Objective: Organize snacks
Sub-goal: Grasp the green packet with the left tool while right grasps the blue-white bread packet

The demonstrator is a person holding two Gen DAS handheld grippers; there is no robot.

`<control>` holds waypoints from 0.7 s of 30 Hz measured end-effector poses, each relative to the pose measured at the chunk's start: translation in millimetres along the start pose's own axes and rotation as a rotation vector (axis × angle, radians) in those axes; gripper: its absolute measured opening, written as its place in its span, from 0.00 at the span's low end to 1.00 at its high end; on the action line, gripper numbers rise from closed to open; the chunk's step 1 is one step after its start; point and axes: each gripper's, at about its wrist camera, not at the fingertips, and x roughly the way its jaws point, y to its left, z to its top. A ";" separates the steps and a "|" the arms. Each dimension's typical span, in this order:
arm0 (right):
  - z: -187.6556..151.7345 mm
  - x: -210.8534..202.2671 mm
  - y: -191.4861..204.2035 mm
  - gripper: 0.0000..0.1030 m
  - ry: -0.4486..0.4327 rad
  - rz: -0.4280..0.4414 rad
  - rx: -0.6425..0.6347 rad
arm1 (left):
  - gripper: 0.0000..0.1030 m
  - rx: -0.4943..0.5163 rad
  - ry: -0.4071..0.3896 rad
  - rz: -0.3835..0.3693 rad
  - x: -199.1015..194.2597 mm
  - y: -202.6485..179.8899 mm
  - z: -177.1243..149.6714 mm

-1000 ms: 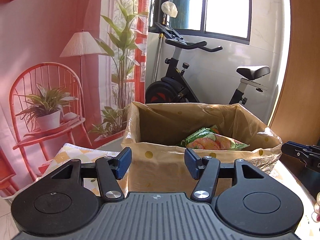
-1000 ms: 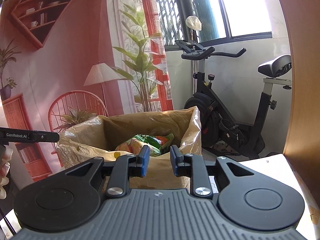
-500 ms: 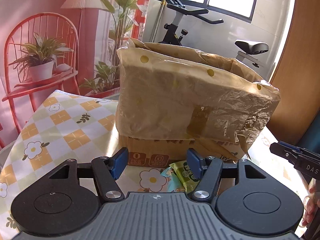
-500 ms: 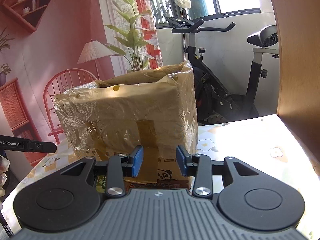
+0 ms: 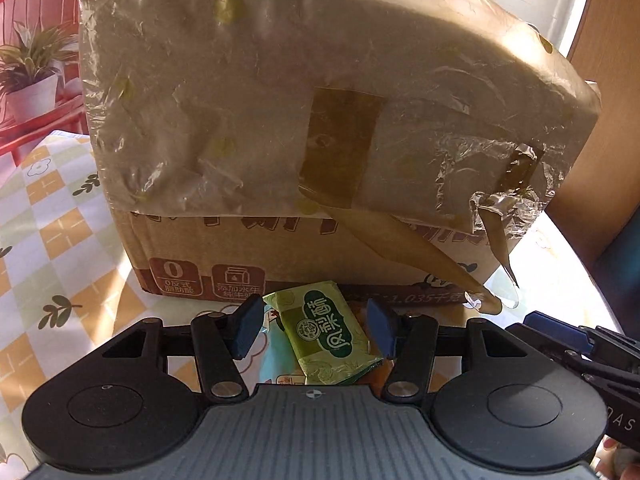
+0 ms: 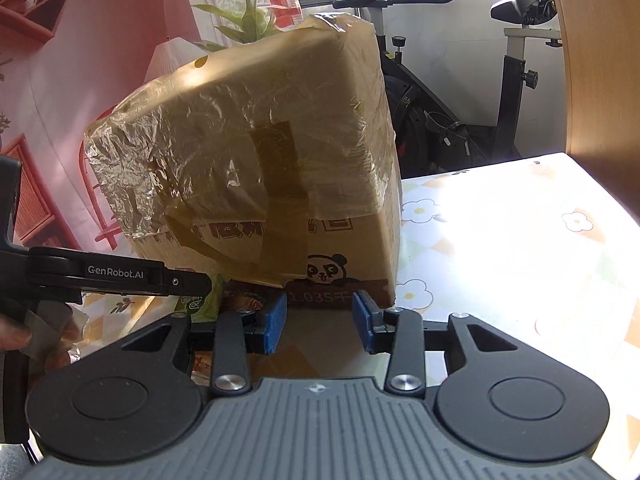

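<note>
Table (image 6: 500, 240): covered by a checked cloth of orange and pale squares printed with white flowers and leaf sprigs; seen sunlit at right of the right wrist view.
Cardboard box (image 5: 320, 140): set on the cloth, filling the upper centre of the left wrist view; draped in a crinkled plastic liner and patched with brown tape.
Green snack packet (image 5: 328, 332): laid at lower centre, just in front of the box.
Pale blue packet (image 5: 280, 356): partly covered by the green one.
</note>
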 end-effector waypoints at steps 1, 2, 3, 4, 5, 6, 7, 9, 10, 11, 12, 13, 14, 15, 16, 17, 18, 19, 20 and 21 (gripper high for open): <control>-2.0 1.8 -1.3 0.38 0.007 0.001 0.003 | 0.58 -0.001 0.008 0.000 6.1 -3.5 0.8; -3.5 2.6 -2.9 0.38 0.012 0.001 0.008 | 0.59 -0.012 0.017 -0.005 10.0 -3.6 0.1; -5.0 3.6 -3.9 0.38 0.017 0.000 0.013 | 0.59 -0.025 0.025 -0.006 13.4 -3.2 -0.4; -6.5 4.4 -4.1 0.38 0.021 -0.002 0.016 | 0.59 -0.029 0.024 0.004 15.9 -3.1 -1.4; -7.6 4.9 -4.6 0.38 0.023 -0.003 0.017 | 0.59 -0.022 0.018 0.020 16.5 -4.1 -3.4; -8.4 5.0 -4.6 0.38 0.025 -0.003 0.018 | 0.58 -0.010 0.015 0.033 17.9 -4.8 -4.4; -8.8 5.3 -4.7 0.38 0.027 -0.003 0.019 | 0.58 -0.004 0.022 0.036 19.6 -4.4 -5.0; -10.1 5.4 -4.4 0.38 0.031 -0.002 0.021 | 0.42 -0.009 0.024 0.034 19.7 -1.2 -6.5; -10.5 5.3 -3.9 0.38 0.032 -0.001 0.021 | 0.39 -0.008 0.023 0.039 17.4 1.8 -7.5; -10.9 5.3 -3.1 0.38 0.033 0.000 0.021 | 0.39 -0.010 0.020 0.030 14.5 6.3 -8.9; -11.2 5.5 -2.1 0.38 0.034 0.001 0.020 | 0.39 -0.014 0.013 0.021 11.4 10.2 -10.4; -11.6 6.1 -0.6 0.38 0.037 0.003 0.019 | 0.39 -0.016 0.007 0.018 8.7 13.7 -12.2; -11.7 7.0 1.1 0.38 0.041 0.007 0.018 | 0.39 -0.014 0.001 0.020 5.0 18.5 -14.8; -12.2 8.0 3.0 0.38 0.046 0.010 0.015 | 0.39 -0.012 -0.008 0.025 1.6 21.4 -17.1; -12.7 8.9 5.1 0.38 0.052 0.014 0.012 | 0.39 -0.010 -0.018 0.030 -2.1 25.2 -19.4; -12.9 10.0 7.2 0.38 0.058 0.018 0.008 | 0.39 -0.011 -0.028 0.036 -6.2 30.0 -21.7; -13.1 12.1 11.1 0.40 0.067 0.026 0.000 | 0.39 -0.017 -0.040 0.043 -11.8 37.6 -24.3; -13.3 13.8 14.8 0.42 0.073 0.033 -0.006 | 0.39 -0.024 -0.050 0.049 -16.0 43.1 -26.5; -13.0 15.6 18.4 0.47 0.078 0.039 -0.011 | 0.39 -0.031 -0.059 0.057 -20.2 48.7 -29.1; -12.6 17.2 21.5 0.54 0.082 0.046 -0.013 | 0.39 -0.042 -0.069 0.070 -25.1 56.2 -32.3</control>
